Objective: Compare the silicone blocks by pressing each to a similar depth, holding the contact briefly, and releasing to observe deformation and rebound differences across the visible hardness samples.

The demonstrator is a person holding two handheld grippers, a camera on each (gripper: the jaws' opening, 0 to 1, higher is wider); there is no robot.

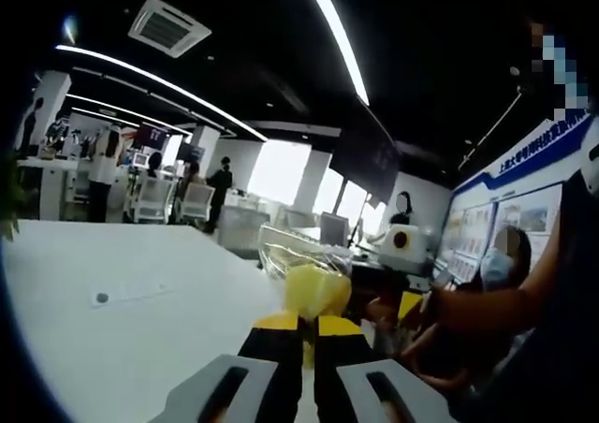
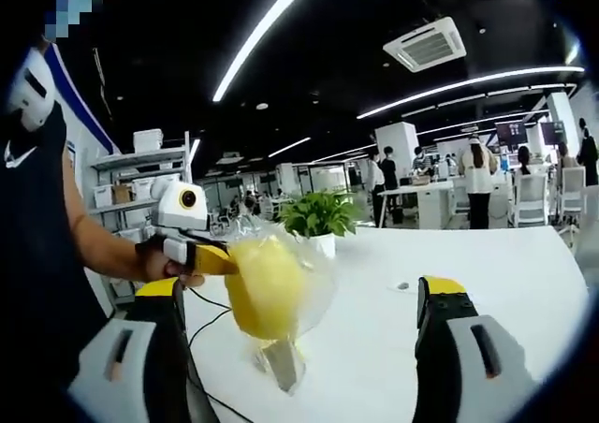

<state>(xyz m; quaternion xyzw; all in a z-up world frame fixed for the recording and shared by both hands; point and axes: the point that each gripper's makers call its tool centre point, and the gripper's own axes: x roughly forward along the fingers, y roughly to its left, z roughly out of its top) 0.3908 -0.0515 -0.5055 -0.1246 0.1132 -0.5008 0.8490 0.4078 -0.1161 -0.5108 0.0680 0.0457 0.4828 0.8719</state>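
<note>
A yellow silicone block (image 2: pixel 265 287) wrapped in a clear plastic bag (image 2: pixel 314 264) hangs in the air above the white table (image 2: pixel 505 264). My left gripper (image 1: pixel 309 323) is shut on it, its yellow-tipped jaws close together with the block (image 1: pixel 316 290) sticking out just beyond them. In the right gripper view the left gripper (image 2: pixel 213 259) reaches in from the left, held by a hand. My right gripper (image 2: pixel 299 290) is open, its jaws wide apart on either side of the bagged block and not touching it.
A potted green plant (image 2: pixel 318 214) stands on the far part of the table. A black cable (image 2: pixel 201 328) trails across the table under the block. A person's arm (image 1: pixel 505 301) is close on the right of the left gripper view. Desks, chairs and people stand behind.
</note>
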